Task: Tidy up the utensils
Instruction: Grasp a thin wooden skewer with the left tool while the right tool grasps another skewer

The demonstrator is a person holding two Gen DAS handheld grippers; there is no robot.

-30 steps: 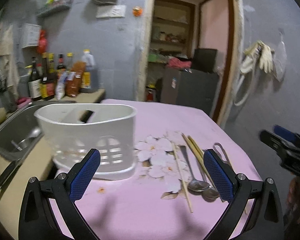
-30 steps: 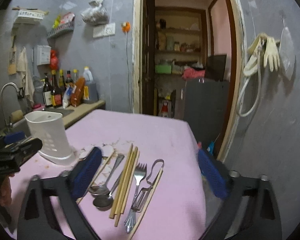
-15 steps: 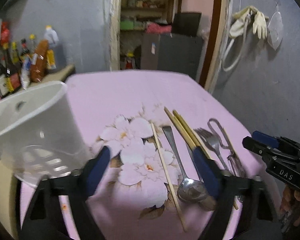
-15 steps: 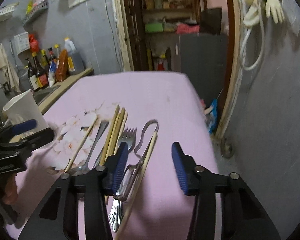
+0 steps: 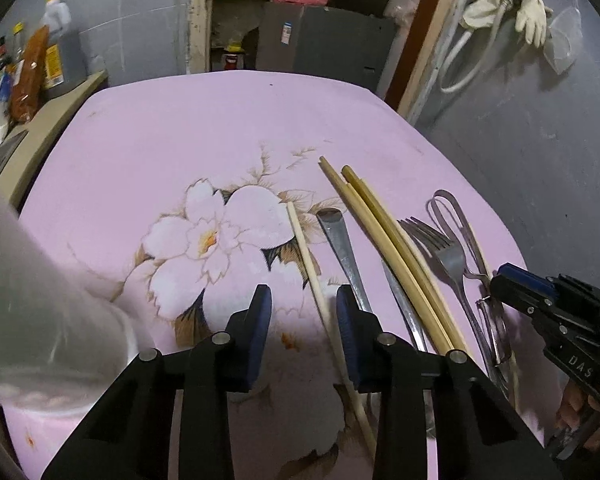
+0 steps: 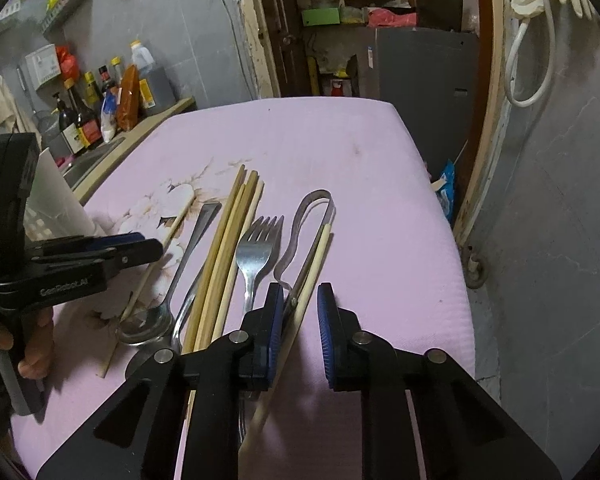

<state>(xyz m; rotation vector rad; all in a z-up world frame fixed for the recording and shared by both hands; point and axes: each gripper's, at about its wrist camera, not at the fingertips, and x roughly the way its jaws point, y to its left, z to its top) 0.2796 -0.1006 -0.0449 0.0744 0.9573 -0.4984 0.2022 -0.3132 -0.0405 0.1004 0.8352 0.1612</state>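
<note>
Utensils lie in a row on the pink flowered tablecloth point(image 5: 220, 120): a pale chopstick point(image 5: 306, 252), two spoons point(image 6: 148, 320), a bundle of yellow chopsticks point(image 5: 384, 232), a fork point(image 6: 258, 248), metal tongs point(image 6: 318, 200) and another pale chopstick point(image 6: 316, 256). My left gripper point(image 5: 300, 300) is low over the cloth with its jaws closing. The first pale chopstick runs between them beside the right pad, and a gap is left at the other pad. My right gripper point(image 6: 300, 300) is closing around the tongs' end and the second pale chopstick, with a gap still showing.
A white utensil holder point(image 6: 56, 200) stands at the table's left, blurred and close in the left wrist view. Bottles point(image 6: 84, 120) and a sink counter sit behind it. The table's right edge drops off beside a grey wall point(image 6: 560, 200), with a doorway at the back.
Both grippers have tilted down and sunk toward the utensils while their jaws narrowed. The left one swung right, away from the white holder, to the pale chopstick.
</note>
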